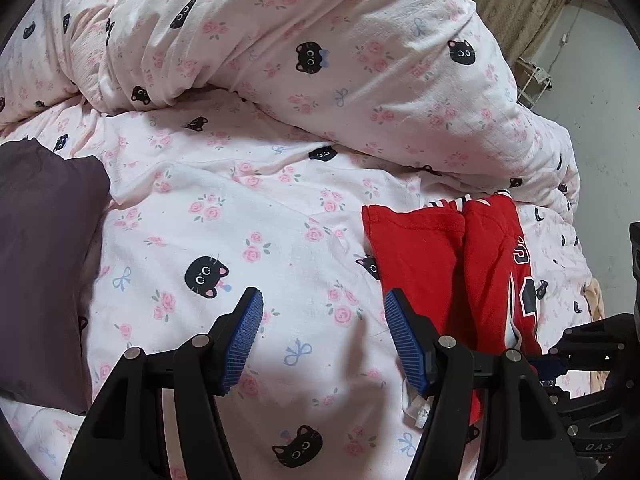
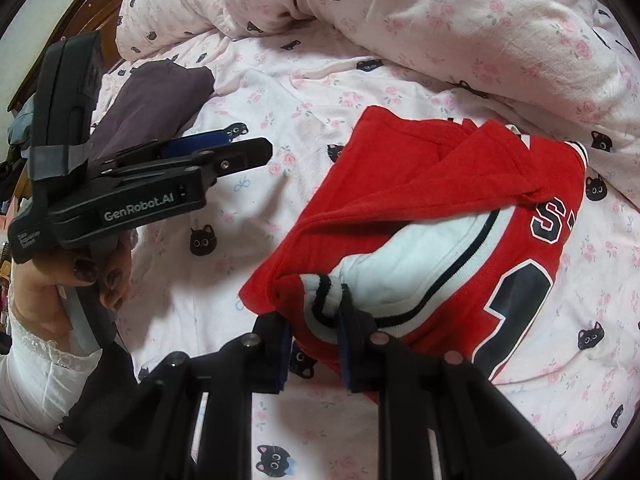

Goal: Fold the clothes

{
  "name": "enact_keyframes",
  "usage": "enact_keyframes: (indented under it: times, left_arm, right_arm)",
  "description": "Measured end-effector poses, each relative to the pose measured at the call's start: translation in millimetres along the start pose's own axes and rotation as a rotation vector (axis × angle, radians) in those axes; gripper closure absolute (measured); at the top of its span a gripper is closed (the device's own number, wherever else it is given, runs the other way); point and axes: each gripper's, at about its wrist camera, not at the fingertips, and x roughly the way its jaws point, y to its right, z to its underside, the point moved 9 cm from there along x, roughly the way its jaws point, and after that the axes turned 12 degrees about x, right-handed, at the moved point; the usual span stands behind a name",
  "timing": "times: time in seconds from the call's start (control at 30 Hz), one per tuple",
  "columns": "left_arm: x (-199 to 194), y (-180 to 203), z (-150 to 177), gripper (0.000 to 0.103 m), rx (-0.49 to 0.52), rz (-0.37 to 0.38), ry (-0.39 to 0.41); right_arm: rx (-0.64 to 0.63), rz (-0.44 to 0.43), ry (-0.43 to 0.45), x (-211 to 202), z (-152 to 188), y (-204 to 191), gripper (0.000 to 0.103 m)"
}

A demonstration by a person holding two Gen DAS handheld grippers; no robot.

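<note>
Red knit jersey [image 2: 420,208] is pinched by the right gripper [image 2: 314,344], jaws narrow, clamped on the striped rib trim at the garment's near corner. White lining and black piping show beside the pinch, so an edge is turned over there. Jersey lies partly folded on the bed [image 2: 224,264], toward the bed's right side, with big black appliqué number and letters facing up on its right half. Far edge of the jersey sits just short of the rolled-up duvet [image 2: 460,28].

Left gripper [image 1: 322,340] holds nothing, jaws at a medium gap, blue ribbed pads pointing down at bare sheet just left of the jersey's left edge. In the right wrist view it is seen side-on, held in a person's hand [image 2: 86,280] with dark nail polish and a white lace sleeve.

Handling, as a judgement: light, soft, floppy fabric, will sag and slide on itself when lifted from one corner; nothing fragile. Rib trim is thicker and grips well, so the current hold looks good. Appliqué patch is likely stiffer and creases badly, better to fold beside it. Left gripper should take the opposite near corner or hem to keep the edge taut.

Dark purple-grey garment [image 1: 44,272] lies at the bed's left edge, well apart from the jersey.
</note>
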Motion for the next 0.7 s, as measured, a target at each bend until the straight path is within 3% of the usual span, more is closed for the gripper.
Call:
enact_keyframes:
  times: [0.4,0.47,0.53,0.57,0.7]
  left_arm:
    - [0,0,1,0.045,-0.005,0.009,-0.004]
    - [-1,1,1,0.045,-0.006,0.014,-0.003]
    - [-1,2,0,0.045,-0.004,0.019,-0.001]
    - [-1,3,0,0.045,-0.003,0.021,-0.001]
    - [0,4,1,0.045,-0.003,0.027,-0.005]
  right_arm:
    - [0.019,-0.014,-0.017,25,0,-2,0.076]
    - [0.026,-0.038,-0.009,17,-2,-3,0.069]
    - [0.058,-0.087,0.008,5,-8,-2,0.047]
    - [0.086,-0.116,0.027,-5,-14,1,0.043]
    - [0.142,-0.158,0.084,-33,-34,14,0.041]
